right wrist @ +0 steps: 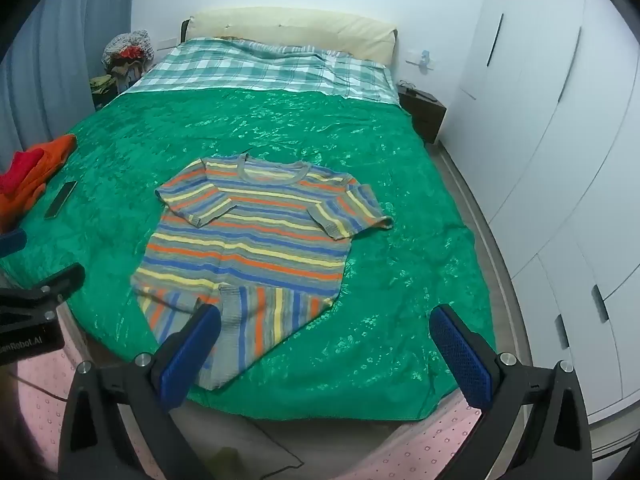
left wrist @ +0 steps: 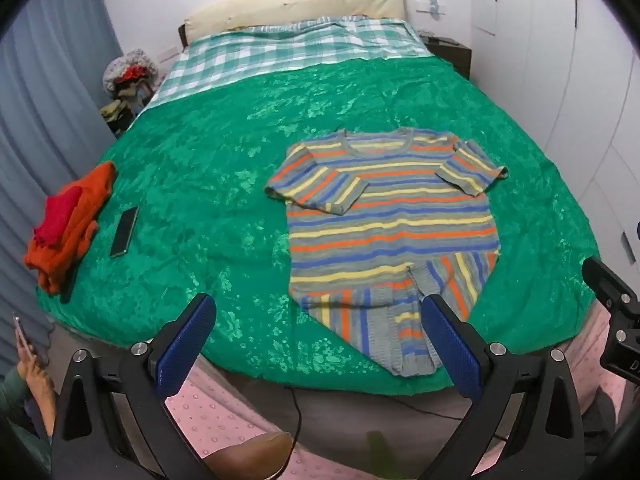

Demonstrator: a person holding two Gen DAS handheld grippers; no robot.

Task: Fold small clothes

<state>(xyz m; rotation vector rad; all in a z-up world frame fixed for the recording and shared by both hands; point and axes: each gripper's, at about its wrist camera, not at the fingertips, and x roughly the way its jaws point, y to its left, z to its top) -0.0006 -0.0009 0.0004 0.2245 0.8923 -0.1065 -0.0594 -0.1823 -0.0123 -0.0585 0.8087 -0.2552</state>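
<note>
A striped knit set lies flat on the green bedspread (left wrist: pixel 208 168): a short-sleeved top (left wrist: pixel 392 208) with striped shorts (left wrist: pixel 384 320) tucked at its lower hem, near the bed's front edge. It also shows in the right wrist view, the top (right wrist: pixel 256 232) above the shorts (right wrist: pixel 248 328). My left gripper (left wrist: pixel 316 312) is open and empty, held above the front edge, just left of the shorts. My right gripper (right wrist: pixel 326 322) is open and empty, just right of the shorts. Neither touches the cloth.
A pile of orange and red clothes (left wrist: pixel 68 224) and a dark phone (left wrist: pixel 124 232) lie at the bed's left edge. A checked sheet (left wrist: pixel 280 52) and cream pillow (left wrist: pixel 296 4) are at the head. White wardrobes (right wrist: pixel 560 160) stand right, a nightstand (right wrist: pixel 422 114) beside the bed.
</note>
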